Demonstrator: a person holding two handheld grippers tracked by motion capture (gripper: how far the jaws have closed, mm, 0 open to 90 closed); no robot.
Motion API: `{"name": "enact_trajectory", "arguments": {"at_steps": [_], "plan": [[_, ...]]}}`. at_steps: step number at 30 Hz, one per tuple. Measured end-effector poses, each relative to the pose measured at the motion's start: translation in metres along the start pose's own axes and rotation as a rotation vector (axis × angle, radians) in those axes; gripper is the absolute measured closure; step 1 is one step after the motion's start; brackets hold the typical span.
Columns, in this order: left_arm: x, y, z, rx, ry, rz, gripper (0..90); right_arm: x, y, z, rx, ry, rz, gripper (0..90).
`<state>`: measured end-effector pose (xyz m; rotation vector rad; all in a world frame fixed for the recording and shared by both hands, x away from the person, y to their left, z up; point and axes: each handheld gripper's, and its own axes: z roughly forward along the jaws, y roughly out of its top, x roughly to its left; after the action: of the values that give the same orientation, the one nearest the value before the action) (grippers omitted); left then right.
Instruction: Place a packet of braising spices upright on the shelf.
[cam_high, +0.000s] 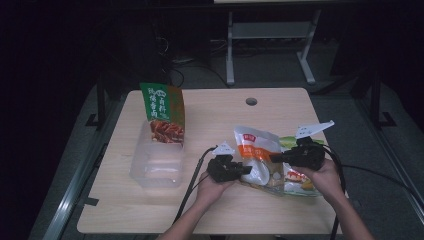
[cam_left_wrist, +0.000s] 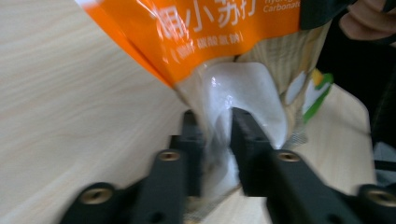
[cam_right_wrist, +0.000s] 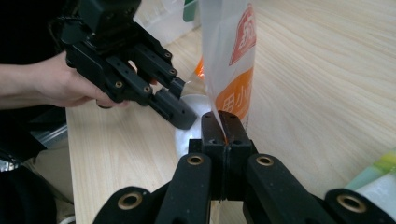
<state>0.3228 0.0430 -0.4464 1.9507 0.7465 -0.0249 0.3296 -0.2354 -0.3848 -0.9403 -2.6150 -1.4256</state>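
High view: orange-and-white bag near table's front right edge | right gripper clamped on its edge | left gripper pinching its lower corner | bag lifted, clear tub awaits.

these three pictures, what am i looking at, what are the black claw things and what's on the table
No robot here: a person sits at a wooden table with a hand-held black gripper in each hand. The high view looks down from above. The other two pictures come from small cameras riding on each gripper, looking along its jaws.

The left gripper has its jaws around the clear lower corner of an orange-and-white pouch. The right gripper is shut on the same pouch's thin edge, so both hold it up off the table.

Also on the table: a green and brown snack bag standing in a clear plastic box, and another packet lying under the right hand.
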Motion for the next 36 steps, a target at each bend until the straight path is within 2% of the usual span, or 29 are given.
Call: {"name": "enact_trajectory", "arguments": {"at_steps": [1,2,4,10,15,19,23,26,27,29,36], "plan": [[0.0,0.0,-0.002,-0.008,0.001,-0.012,85.8,0.001,0.0,0.001,0.002,-0.01,-0.01,89.4],[-0.001,0.001,-0.005,-0.013,0.011,0.001,87.4,0.001,0.0,0.001,0.0,-0.011,-0.008,89.4],[-0.003,0.001,-0.007,-0.007,0.027,0.016,88.3,0.001,0.001,0.002,-0.002,-0.016,-0.005,89.3],[-0.004,-0.002,-0.014,-0.007,0.054,0.026,89.0,0.004,0.004,0.008,0.008,-0.033,-0.004,88.9],[-0.008,-0.003,-0.023,-0.002,0.104,0.067,89.1,0.006,0.008,0.015,0.021,-0.038,-0.008,88.1],[-0.007,-0.005,-0.029,-0.003,0.129,0.091,89.4,0.008,0.014,0.021,0.034,-0.04,-0.014,81.9],[-0.006,-0.008,-0.036,-0.006,0.123,0.098,89.4,0.013,0.023,0.033,0.065,-0.029,-0.025,78.5],[-0.007,-0.012,-0.037,-0.006,0.135,0.108,89.4,0.014,0.025,0.039,0.082,-0.02,-0.03,82.6],[-0.006,-0.013,-0.037,-0.004,0.133,0.106,89.4,0.017,0.027,0.044,0.103,-0.023,-0.042,85.1],[-0.005,-0.016,-0.039,-0.01,0.127,0.092,89.3,0.018,0.028,0.047,0.109,-0.019,-0.048,87.8],[-0.008,-0.019,-0.044,-0.011,0.132,0.098,86.6,0.02,0.028,0.047,0.113,0.003,-0.036,89.4]]}}
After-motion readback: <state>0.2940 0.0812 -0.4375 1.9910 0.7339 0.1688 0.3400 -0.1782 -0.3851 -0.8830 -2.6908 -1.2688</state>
